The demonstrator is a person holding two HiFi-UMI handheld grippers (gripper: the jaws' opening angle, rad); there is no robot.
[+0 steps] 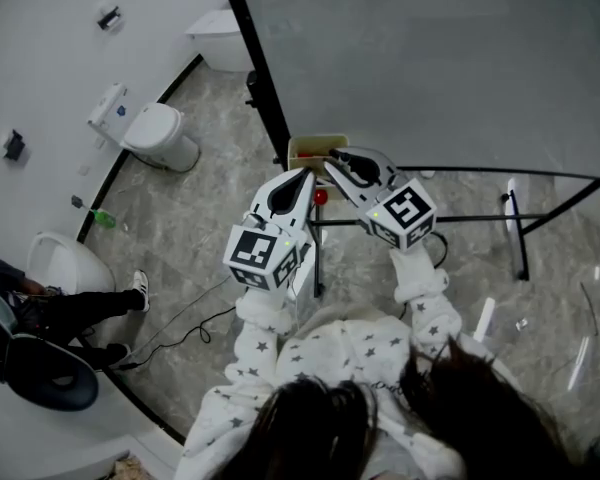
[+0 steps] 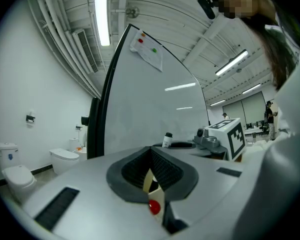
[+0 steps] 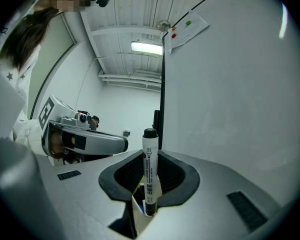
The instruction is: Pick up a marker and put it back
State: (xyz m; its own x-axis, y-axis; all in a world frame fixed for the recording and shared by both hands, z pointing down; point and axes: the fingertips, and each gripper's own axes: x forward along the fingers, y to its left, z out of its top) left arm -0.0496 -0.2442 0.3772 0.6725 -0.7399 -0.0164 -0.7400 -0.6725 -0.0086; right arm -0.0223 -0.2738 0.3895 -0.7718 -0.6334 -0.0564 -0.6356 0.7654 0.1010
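A pale marbled floor [image 1: 200, 218] fills the middle of the head view, with a tall whiteboard [image 1: 430, 58] taking up the upper right of the frame and a toilet [image 1: 160, 136] at upper left. A seated person [image 1: 40, 313] shows at the left edge. At the centre, the left gripper [image 1: 302, 180] and the right gripper [image 1: 336, 163] both point up the frame toward a cream box [image 1: 310, 148] at the foot of the board. The right one's tip is over the box. A small red cap [image 1: 320, 196] sits just below the box, between the two grippers.

In the left gripper view the board rises through the middle, with a sheet of paper [image 2: 147, 49] stuck on it near the top. More toilets stand at lower left. The jaws are drawn together with nothing between them. Through the thin slit that is left, the cream box and the red cap show beyond. The right gripper's marker cube sits right of centre.

In the right gripper view the board covers the right half and a ceiling light [image 3: 147, 47] glows above centre. The jaws are clamped on the marker [image 3: 149, 169], a white barrel with a black cap. It stands upright at the middle of the frame with the cap uppermost. The left gripper lies at centre left.
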